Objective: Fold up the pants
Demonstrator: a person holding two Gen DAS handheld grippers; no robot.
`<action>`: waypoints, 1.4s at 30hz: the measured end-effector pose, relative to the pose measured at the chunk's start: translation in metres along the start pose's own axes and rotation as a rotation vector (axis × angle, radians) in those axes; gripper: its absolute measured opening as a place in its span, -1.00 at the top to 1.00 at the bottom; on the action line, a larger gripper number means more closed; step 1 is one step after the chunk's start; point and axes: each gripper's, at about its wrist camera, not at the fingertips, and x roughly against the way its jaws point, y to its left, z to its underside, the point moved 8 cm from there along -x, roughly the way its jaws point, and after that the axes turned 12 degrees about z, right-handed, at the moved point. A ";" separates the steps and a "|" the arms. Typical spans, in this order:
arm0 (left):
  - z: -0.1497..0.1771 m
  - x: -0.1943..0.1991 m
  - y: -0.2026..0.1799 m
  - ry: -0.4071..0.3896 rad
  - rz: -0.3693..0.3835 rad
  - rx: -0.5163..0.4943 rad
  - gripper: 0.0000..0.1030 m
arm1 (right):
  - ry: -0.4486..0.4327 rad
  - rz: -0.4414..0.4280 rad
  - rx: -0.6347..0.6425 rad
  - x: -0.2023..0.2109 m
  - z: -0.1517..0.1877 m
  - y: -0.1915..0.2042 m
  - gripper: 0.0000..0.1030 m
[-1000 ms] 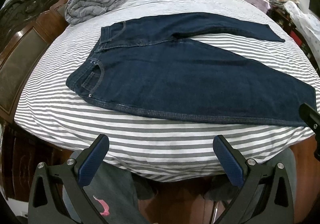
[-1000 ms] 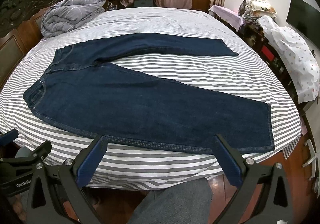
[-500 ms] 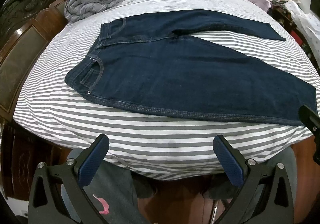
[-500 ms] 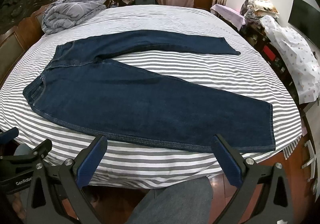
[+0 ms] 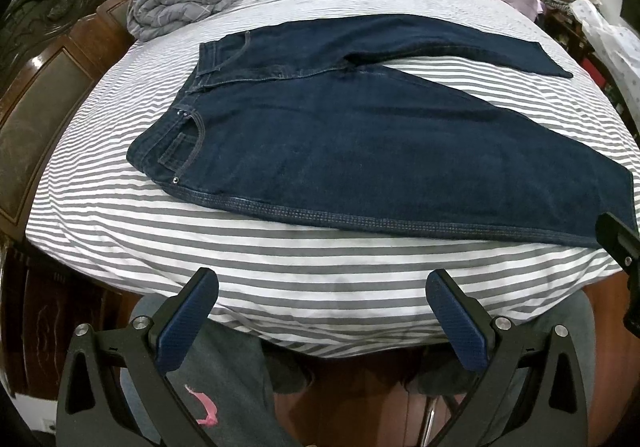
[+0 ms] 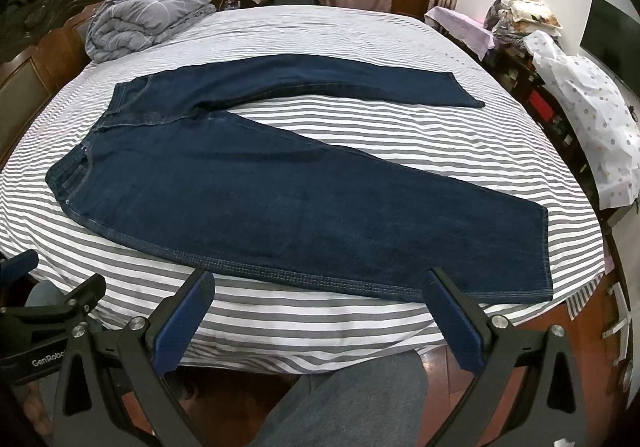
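Striped bed (image 6: 360, 151) holds spread jeans (image 6: 280, 199); both wide-open grippers (image 5: 322, 321) (image 6: 320, 311) risk pinching the sheet along with denim.

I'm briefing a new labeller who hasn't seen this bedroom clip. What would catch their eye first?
Dark blue jeans lie flat across the grey-and-white striped bed, legs splayed in a V, waistband toward the carved wooden headboard. A rumpled grey duvet is bunched at the bed's far corner by the headboard. Both grippers, left gripper and right gripper, hover at the near edge, jaws wide apart and empty.
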 end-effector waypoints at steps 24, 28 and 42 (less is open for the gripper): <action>-0.025 -0.016 0.026 -0.017 0.032 0.013 -1.00 | -0.026 -0.099 0.098 -0.005 -0.037 0.028 -0.99; -0.046 -0.021 0.047 -0.020 0.024 0.007 -1.00 | -0.012 -0.201 0.145 -0.007 -0.062 0.041 -0.99; -0.166 -0.061 0.146 -0.020 0.033 -0.025 -1.00 | 0.040 -0.408 0.409 -0.074 -0.218 0.086 -0.98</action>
